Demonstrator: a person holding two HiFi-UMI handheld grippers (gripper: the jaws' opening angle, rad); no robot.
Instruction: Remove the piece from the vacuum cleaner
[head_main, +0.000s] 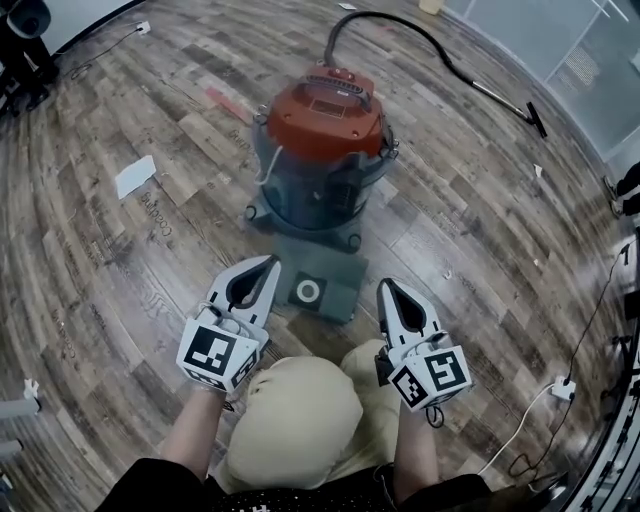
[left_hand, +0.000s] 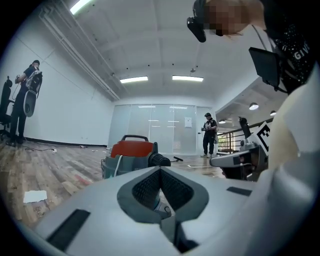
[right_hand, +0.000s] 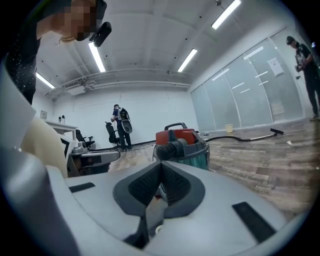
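A canister vacuum cleaner (head_main: 322, 150) with a red lid and grey-green drum stands on the wood floor ahead of me; it also shows as the vacuum cleaner (left_hand: 131, 155) and the vacuum cleaner (right_hand: 182, 145). Its black hose (head_main: 440, 50) curves away to the back right. A grey flat piece (head_main: 320, 285) with a round hole lies on the floor at its base. My left gripper (head_main: 272, 262) is shut and empty, just left of that piece. My right gripper (head_main: 383, 287) is shut and empty, just right of it. Both hover near my knees.
A white paper sheet (head_main: 134, 176) lies on the floor to the left. A white cable and plug (head_main: 563, 388) run along the right. People stand far off: a person (left_hand: 209, 134) by the glass wall, another person (right_hand: 120, 125) near office chairs.
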